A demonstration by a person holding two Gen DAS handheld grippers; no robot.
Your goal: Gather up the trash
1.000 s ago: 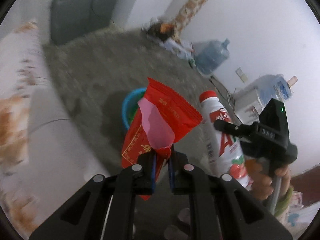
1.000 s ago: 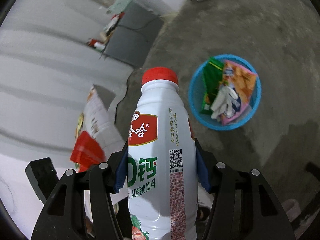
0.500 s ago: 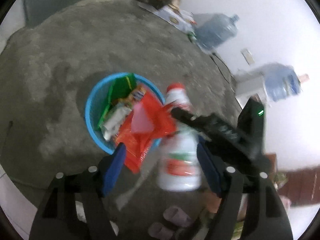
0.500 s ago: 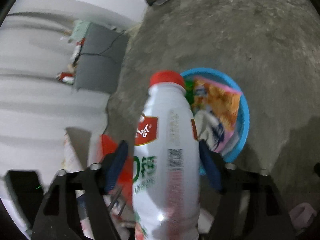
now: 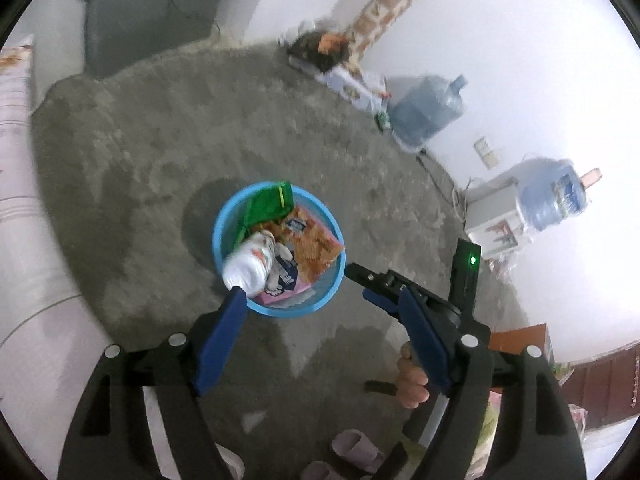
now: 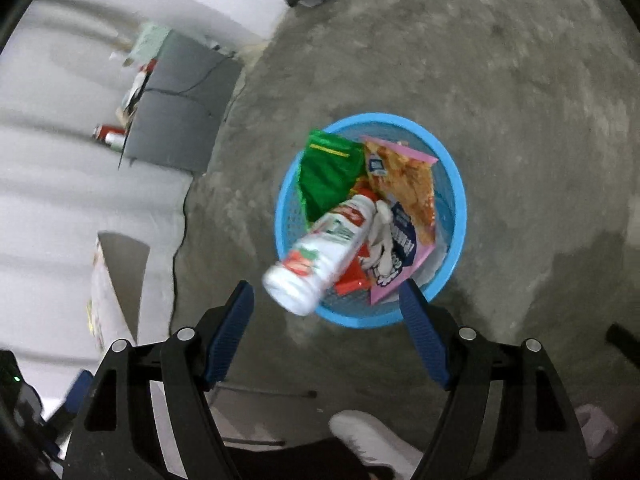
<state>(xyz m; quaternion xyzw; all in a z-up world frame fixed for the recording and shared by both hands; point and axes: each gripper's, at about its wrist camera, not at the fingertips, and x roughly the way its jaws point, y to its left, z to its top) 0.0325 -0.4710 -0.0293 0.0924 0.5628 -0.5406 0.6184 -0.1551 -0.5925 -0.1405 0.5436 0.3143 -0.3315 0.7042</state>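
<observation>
Trash basket (image 6: 456, 200), blue, holds wrappers; white bottle (image 6: 320, 252) leans over its 8 o'clock rim. Left gripper (image 5: 320, 320) is opening, nothing between its jaws. Right gripper (image 6: 326, 304) stands apart, empty.

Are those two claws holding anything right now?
No. The left gripper is opening, the right gripper is open; both are empty. The bottle is in the basket.
</observation>
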